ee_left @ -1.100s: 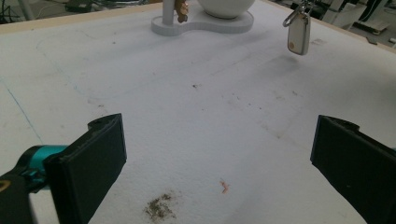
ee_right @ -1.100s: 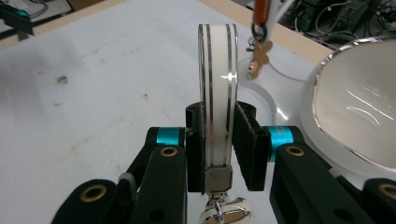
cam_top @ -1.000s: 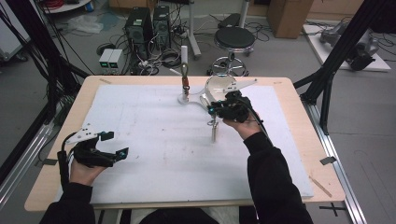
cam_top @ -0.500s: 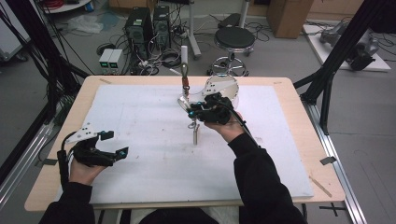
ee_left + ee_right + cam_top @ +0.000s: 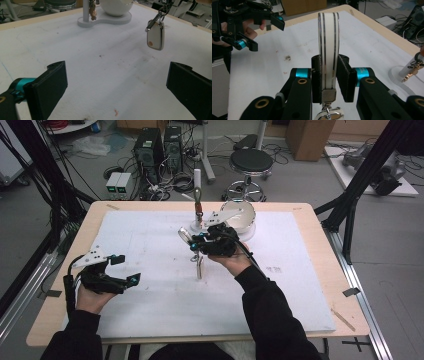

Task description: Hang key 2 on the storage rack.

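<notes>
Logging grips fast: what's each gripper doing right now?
Left gripper: open, holding nothing.
Right gripper: shut on the white strap loop with dark stripes of a keyring.

Strap (image 5: 328,47): white woven cloth, dark stripes, knurled metal clasp. Key fob (image 5: 155,37): smooth glossy plastic. Table (image 5: 320,250): pale wood rim under matt, stained white sheet.

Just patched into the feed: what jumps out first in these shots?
The right claw, held above the middle of the table, is shut on a white strap keychain whose key fob dangles below. Just behind it stands a white holder stand with a bowl. The left claw waits open near the table's left edge.
</notes>
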Action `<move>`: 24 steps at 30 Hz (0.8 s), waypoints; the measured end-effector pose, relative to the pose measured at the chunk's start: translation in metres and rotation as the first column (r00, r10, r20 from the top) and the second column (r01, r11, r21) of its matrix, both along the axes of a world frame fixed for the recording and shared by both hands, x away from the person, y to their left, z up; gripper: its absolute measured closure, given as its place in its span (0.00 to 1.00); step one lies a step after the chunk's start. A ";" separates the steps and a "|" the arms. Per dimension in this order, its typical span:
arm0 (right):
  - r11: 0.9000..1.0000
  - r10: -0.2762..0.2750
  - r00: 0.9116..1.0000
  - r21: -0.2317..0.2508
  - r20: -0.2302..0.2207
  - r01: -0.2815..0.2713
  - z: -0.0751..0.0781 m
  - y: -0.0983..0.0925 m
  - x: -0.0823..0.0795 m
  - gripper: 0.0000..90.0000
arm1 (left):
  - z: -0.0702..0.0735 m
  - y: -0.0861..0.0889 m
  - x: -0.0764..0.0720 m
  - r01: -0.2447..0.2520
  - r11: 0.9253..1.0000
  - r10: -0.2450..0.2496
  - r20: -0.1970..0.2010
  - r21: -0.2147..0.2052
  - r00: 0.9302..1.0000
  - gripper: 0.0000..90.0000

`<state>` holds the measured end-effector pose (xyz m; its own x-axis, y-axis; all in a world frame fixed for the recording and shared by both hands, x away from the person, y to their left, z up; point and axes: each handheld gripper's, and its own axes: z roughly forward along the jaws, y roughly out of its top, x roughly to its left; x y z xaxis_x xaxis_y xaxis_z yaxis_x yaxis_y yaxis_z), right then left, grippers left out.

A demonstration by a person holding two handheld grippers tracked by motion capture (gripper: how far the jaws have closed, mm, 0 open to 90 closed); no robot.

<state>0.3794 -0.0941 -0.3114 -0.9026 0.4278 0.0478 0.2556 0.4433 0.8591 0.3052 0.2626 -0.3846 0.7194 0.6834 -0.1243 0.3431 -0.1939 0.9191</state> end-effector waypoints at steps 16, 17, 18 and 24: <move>1.000 0.018 1.000 0.020 -0.001 -0.018 0.000 0.009 -0.005 0.84 | 0.032 -0.027 0.018 0.052 0.999 -0.051 0.052 -0.010 0.997 0.04; 1.000 0.020 1.000 0.020 0.004 -0.020 0.000 0.009 -0.005 0.84 | 0.034 -0.029 0.019 0.055 0.998 -0.054 0.053 -0.012 0.997 0.04; 1.000 0.020 1.000 0.019 0.004 -0.020 0.000 0.009 -0.005 0.84 | 0.035 -0.030 0.020 0.058 0.998 -0.058 0.053 -0.012 0.997 0.04; 1.000 0.021 1.000 0.023 0.005 -0.021 0.001 0.009 -0.005 0.84 | 0.041 -0.037 0.027 0.071 0.997 -0.070 0.048 -0.023 0.996 0.04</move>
